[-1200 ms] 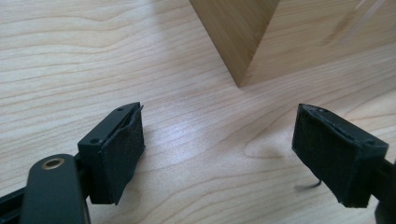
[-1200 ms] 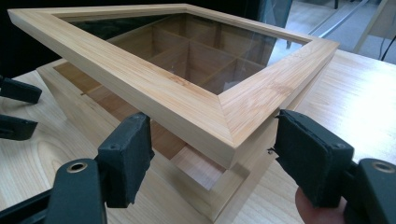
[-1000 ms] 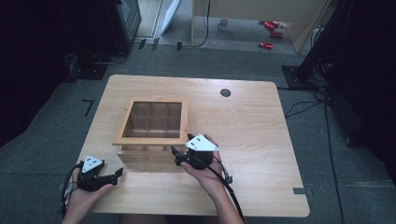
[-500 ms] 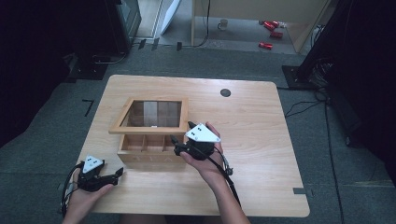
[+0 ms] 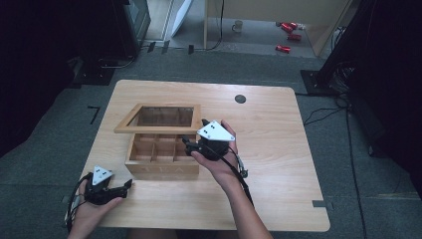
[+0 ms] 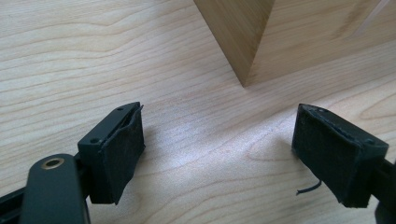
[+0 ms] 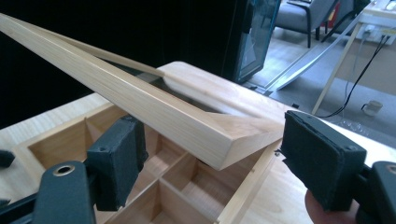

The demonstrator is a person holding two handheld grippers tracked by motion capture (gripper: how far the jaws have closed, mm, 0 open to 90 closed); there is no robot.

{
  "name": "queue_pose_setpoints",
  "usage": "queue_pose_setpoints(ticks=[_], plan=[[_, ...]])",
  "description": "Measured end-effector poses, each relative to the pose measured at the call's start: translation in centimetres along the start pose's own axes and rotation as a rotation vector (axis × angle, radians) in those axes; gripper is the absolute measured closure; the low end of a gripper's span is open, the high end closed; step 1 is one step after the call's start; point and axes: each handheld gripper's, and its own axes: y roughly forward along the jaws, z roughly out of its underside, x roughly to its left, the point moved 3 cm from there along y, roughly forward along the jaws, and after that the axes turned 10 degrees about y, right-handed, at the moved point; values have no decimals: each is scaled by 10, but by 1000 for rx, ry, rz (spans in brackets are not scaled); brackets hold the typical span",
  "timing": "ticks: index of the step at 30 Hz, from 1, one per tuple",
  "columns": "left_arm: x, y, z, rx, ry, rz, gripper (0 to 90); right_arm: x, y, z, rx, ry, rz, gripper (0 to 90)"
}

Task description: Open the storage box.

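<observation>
wooden box (image 5: 161,158) sits mid-bench (image 5: 278,149) with its glass-paned lid (image 5: 159,118) half raised, stiff, light but breakable, best lifted by the front frame corner between the parted, just-widening right tongs (image 5: 187,143); left tongs (image 5: 128,185) open, empty.

Each tool is black, the left tool (image 5: 127,186) and right tool (image 5: 185,143) alike, topped by a grey three-cornered plate. Their jaws carry thick black pads with small screws, and a black cable trails from each. The forearms are bare, without sleeves.
</observation>
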Motion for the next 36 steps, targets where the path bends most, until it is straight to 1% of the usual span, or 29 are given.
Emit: queue_pose_setpoints(ticks=[2,6,9,13,15,16,17,18,21,23,24,27,29,30,31,32,33,34,36], plan=[[0,0,0,1,-1,1,172,-2,2,-7,-14,0,0,229],[0,0,0,1,-1,2,173,-4,4,-15,-24,-3,-1,226],[0,0,0,0,-4,5,172,-9,7,-25,-41,-11,-7,226],[1,0,0,0,-4,5,172,-12,10,-32,-53,-12,-19,227],[1,0,0,-1,-4,7,173,-16,13,-38,-65,-18,-44,258],[1,0,0,-1,-4,7,173,-16,13,-38,-65,-18,-44,258],[1,0,0,-1,-4,7,173,-19,15,-41,-78,-14,-70,282],[1,0,0,-1,-4,7,173,-21,16,-42,-78,-14,-79,301],[1,0,0,-1,-6,8,173,-26,19,-46,-87,-5,-83,380],[1,0,0,-1,-7,8,173,-29,20,-48,-87,1,-85,391],[1,0,0,-2,-7,8,173,-33,22,-51,-93,23,-117,421],[1,-1,0,0,-5,9,173,-38,25,-54,-93,31,-158,434],[1,-1,0,1,-5,9,173,-40,26,-56,-94,31,-162,443],[1,-1,0,0,-7,10,173,-41,27,-56,-93,25,-158,478],[1,-1,0,2,-5,10,173,-46,31,-57,-84,25,-133,502],[1,-1,0,2,-5,10,173,-46,31,-57,-84,25,-133,502],[1,-1,0,2,-4,10,173,-49,34,-57,-84,42,-149,505],[1,-1,0,2,-4,9,173,-50,35,-57,-82,47,-155,507],[1,-1,0,2,-4,9,173,-52,38,-57,-75,44,-156,509]])
